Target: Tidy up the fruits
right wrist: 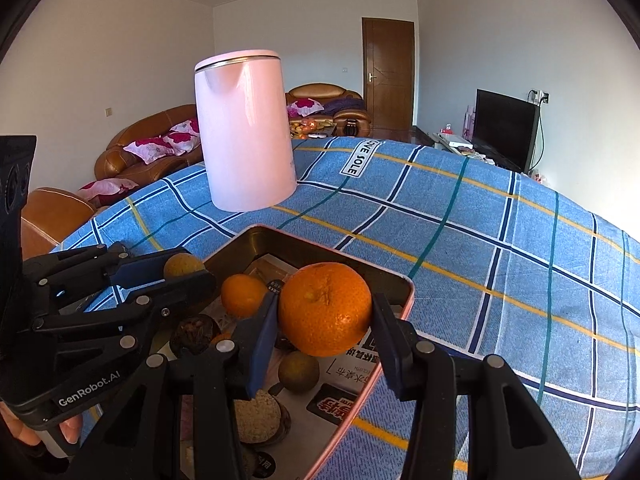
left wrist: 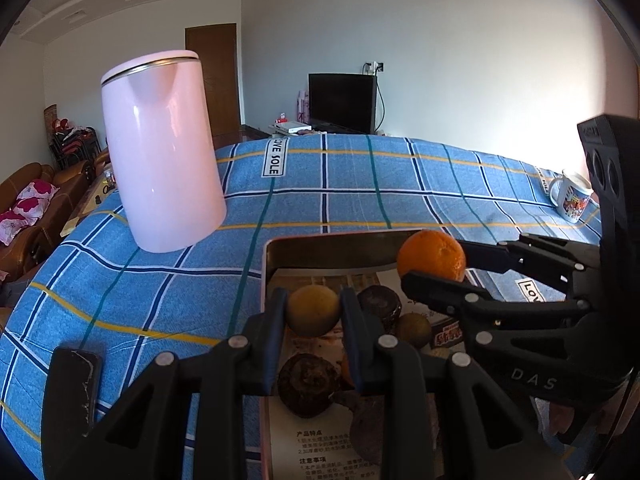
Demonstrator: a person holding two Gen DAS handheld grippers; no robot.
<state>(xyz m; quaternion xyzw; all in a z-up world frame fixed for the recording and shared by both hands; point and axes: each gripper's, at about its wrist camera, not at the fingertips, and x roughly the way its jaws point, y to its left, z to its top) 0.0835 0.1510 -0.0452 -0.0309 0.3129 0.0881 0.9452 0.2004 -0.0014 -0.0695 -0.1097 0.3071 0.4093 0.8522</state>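
My left gripper (left wrist: 313,293) is shut on a small yellow-green fruit (left wrist: 313,311), held just above the near-left part of a pink-rimmed metal tray (left wrist: 265,276). My right gripper (right wrist: 326,305) is shut on a large orange (right wrist: 325,308) over the tray's far right corner (right wrist: 408,292). In the tray, on printed paper, lie a small orange (right wrist: 243,295), a greenish fruit (right wrist: 298,372) and dark dried round pieces (left wrist: 308,384). Each gripper also shows in the other's view, the left gripper (right wrist: 186,270) on the left and the right gripper (left wrist: 434,262) on the right.
A tall pink kettle (left wrist: 164,152) stands on the blue plaid tablecloth (left wrist: 360,192) behind the tray, to the left. A printed mug (left wrist: 570,196) sits at the far right edge. A dark phone (left wrist: 76,380) lies near left. Sofas and a TV stand beyond the table.
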